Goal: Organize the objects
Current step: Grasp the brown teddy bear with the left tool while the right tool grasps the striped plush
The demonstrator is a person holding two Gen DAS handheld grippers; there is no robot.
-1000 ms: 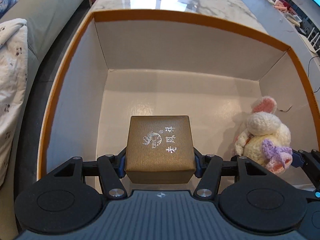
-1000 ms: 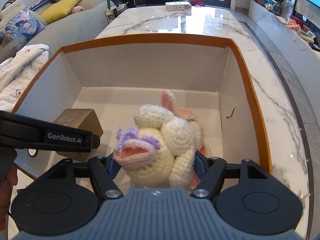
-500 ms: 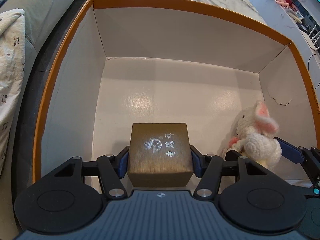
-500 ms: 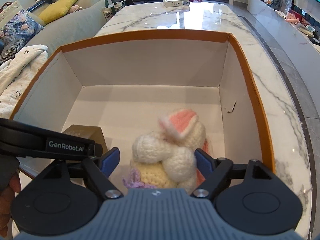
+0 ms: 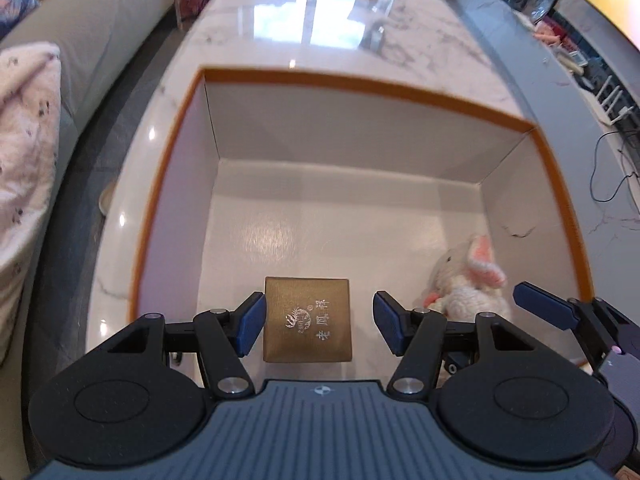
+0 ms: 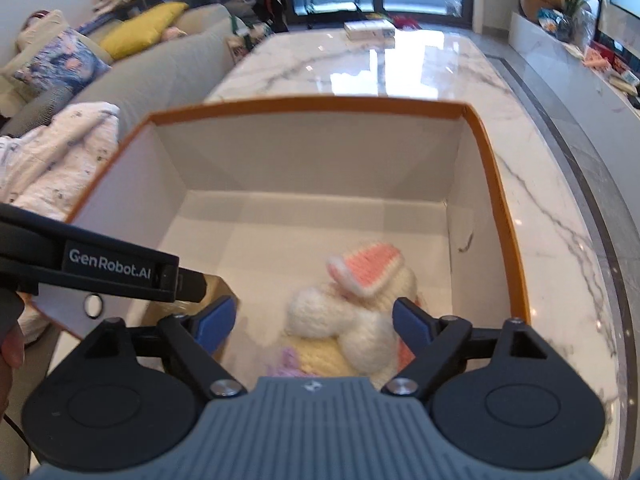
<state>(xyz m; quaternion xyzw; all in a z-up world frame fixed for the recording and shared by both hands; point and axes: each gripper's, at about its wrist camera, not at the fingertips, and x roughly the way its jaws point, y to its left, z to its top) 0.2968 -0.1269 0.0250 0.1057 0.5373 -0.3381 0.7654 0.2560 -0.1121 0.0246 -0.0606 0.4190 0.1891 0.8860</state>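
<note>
Marble table (image 5: 400,48) bears box (image 5: 360,88); both tools, left (image 5: 320,322), right (image 6: 314,324), spread, seemingly clear of case (image 5: 307,320) and bunny (image 6: 348,320)

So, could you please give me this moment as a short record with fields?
container: orange-rimmed white cardboard box on the marble table
item one: small brown square gift box on the floor of the box, between the left gripper pads, gap on both sides
item two: cream crocheted rabbit lying inside, released
right gripper: jaws just opened, clear of the rabbit

Gold gift box (image 5: 307,320), cream-pink bunny (image 6: 352,320), orange-rimmed carton (image 5: 360,84)
</note>
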